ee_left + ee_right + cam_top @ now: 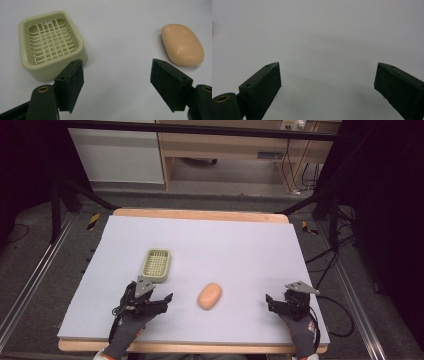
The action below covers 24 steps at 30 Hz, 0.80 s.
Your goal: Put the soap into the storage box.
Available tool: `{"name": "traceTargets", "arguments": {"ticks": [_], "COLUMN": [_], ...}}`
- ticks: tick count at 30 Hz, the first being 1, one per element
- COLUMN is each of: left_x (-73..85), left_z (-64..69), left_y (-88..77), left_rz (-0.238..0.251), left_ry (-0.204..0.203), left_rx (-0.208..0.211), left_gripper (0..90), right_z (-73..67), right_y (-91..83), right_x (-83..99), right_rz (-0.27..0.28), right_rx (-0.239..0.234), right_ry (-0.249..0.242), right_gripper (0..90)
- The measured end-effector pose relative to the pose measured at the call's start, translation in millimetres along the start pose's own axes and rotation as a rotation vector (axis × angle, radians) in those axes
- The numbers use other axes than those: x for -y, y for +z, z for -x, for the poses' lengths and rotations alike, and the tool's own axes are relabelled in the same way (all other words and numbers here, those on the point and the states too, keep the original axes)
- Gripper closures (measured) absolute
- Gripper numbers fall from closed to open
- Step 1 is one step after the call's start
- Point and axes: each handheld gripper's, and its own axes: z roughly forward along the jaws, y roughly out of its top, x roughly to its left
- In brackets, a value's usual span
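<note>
Ahead-right of wide left gripper (117, 75) jaws, soap (182, 44), apparently untouched

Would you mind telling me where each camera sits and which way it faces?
High view: above the person's side, looking forward and down on the table; gloved hands with the left gripper and right gripper enter from below.
Left gripper view: rides the left gripper, low over the table, facing the dish and soap; own open jaws show.
Right gripper view: rides the right gripper, facing bare table; own open jaws show.
Shared: high and left gripper views both show dish and soap.
</note>
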Motion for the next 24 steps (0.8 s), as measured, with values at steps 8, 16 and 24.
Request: {"name": "traceTargets", "arguments": {"ticks": [8,16,24], "left_x": [-0.4,-3.3,-7.1], "left_z": [7.5,16.3,24.1], "left_y": [3.9,7.8,10.7], "left_rz": [-0.018,-0.03,-0.026], "left_ry": [0.022,0.048,0.055], "left_rx": [0.03,0.051,0.071], "left_gripper": [25.0,24.3,24.0], "right_z": [0.5,0.2,-0.4], "right_y": [0.6,0.9,1.2], "right_x": [-0.3,-0.5,-0.6], "right_rz": [0.0,-0.001,-0.003], "right_rx": [0.002,0.008,0.008], "right_ry": [-0.001,-0.001,0.003], "right_gripper": [7.5,7.5,7.5]}}
